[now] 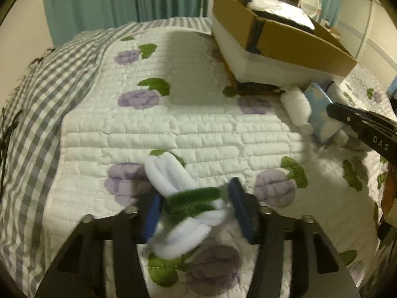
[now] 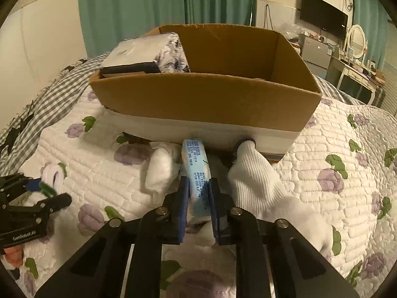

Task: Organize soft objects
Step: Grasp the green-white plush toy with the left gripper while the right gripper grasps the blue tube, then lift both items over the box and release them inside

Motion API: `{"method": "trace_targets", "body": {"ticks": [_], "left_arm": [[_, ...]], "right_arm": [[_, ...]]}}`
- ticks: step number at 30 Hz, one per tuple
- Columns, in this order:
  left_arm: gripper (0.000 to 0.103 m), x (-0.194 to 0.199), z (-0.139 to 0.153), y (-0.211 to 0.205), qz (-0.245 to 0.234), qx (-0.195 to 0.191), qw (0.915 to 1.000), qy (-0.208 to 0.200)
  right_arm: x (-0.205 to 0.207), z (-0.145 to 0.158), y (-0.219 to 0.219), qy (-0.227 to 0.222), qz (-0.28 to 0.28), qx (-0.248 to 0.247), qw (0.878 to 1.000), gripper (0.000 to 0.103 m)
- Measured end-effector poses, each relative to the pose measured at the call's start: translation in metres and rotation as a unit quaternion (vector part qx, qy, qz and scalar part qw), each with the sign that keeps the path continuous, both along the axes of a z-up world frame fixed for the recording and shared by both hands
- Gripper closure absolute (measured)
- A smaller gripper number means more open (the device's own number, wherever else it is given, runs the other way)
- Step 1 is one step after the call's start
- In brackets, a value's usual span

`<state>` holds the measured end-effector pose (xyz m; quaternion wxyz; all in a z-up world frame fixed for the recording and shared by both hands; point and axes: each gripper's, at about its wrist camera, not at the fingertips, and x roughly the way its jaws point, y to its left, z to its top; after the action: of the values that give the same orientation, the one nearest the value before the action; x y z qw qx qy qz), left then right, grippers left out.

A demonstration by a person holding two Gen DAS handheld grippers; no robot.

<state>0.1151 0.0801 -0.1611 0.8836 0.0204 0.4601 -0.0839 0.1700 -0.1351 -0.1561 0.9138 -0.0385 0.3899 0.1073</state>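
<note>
My left gripper (image 1: 196, 211) is shut on a folded white sock with green stripes (image 1: 181, 198), just above the quilt. It also shows in the right wrist view (image 2: 53, 188) at far left, sock (image 2: 53, 173) between its fingers. My right gripper (image 2: 198, 198) is shut on a light blue tissue pack (image 2: 196, 173) in front of the cardboard box (image 2: 206, 99). In the left wrist view the tissue pack (image 1: 320, 109) sits at the tip of the right gripper (image 1: 332, 110). A white rolled sock (image 2: 162, 171) lies left of the pack, a white ribbed sock (image 2: 258, 181) to its right.
The box stands on a flowered white quilt (image 1: 198, 129) and holds a plastic-wrapped package (image 2: 148, 52) at its left end. A grey checked blanket (image 1: 44, 94) lies to the left. Green curtains, a dresser with mirror (image 2: 357, 42) and a TV stand behind.
</note>
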Motion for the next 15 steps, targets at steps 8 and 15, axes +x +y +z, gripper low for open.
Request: {"method": "trace_targets", "body": {"ticks": [8, 15], "left_arm": [[0.069, -0.009, 0.021, -0.003, 0.018, 0.013, 0.9994, -0.027], [0.069, -0.025, 0.051, -0.012, 0.014, 0.000, 0.9985, -0.054]], "right_arm": [[-0.033, 0.020, -0.006, -0.026, 0.011, 0.032, 0.999, 0.089], [-0.066, 0.047, -0.018, -0.061, 0.005, 0.054, 0.997, 0.089]]}}
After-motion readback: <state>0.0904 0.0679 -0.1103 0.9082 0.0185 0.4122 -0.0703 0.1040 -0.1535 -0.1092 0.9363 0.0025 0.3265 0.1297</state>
